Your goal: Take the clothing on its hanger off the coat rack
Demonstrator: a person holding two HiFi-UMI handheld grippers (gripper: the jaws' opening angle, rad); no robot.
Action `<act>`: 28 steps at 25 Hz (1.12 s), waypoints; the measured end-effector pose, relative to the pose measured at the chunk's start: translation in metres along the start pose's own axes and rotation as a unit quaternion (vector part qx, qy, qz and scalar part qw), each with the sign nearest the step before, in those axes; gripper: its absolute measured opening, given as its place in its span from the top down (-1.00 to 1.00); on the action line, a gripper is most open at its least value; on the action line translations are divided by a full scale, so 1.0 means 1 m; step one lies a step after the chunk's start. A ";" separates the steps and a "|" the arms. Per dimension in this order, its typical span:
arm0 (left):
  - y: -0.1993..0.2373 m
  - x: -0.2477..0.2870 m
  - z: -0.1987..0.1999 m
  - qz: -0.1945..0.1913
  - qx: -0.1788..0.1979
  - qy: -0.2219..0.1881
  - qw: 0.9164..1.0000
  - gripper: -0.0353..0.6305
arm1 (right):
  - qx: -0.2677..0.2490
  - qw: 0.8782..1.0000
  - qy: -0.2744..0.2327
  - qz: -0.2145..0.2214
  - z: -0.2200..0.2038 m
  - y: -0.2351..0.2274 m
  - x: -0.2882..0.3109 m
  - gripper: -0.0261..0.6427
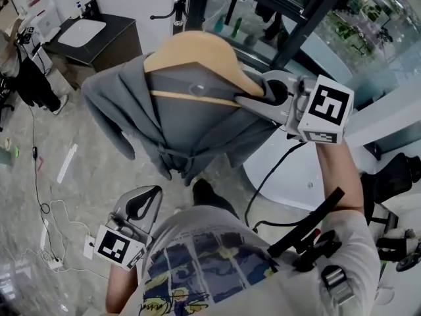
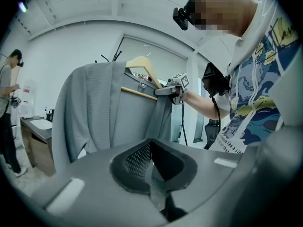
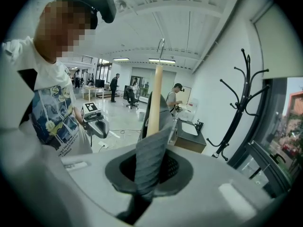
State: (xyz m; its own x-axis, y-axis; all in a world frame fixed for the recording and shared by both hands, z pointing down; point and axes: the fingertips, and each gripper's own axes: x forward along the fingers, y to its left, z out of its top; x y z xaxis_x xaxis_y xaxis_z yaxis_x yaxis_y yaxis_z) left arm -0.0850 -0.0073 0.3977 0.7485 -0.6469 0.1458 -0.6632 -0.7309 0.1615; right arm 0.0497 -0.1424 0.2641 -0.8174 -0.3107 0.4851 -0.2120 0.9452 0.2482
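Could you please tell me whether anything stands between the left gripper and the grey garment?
Nothing visible does. In the left gripper view, only open air lies between the left gripper and the grey garment, which the right gripper grips at one end of its hanger.

Bright daylight, fisheye edges, soft focus

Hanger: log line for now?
right tool: shut on hanger | gray top: on hanger | coat rack: apart | left tool: shut, empty
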 end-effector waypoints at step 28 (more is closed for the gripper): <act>0.007 -0.004 0.000 -0.003 -0.004 0.003 1.000 0.88 | -0.003 1.000 0.013 -0.002 -0.005 0.017 0.014 0.89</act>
State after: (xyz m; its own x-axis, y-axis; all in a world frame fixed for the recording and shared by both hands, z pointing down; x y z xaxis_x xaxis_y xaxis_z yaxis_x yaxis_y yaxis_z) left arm -0.0930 -0.0100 0.3984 0.7519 -0.6417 0.1510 -0.6592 -0.7326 0.1692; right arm 0.0376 -0.1310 0.2791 -0.8026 -0.3175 0.5050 -0.2129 0.9433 0.2546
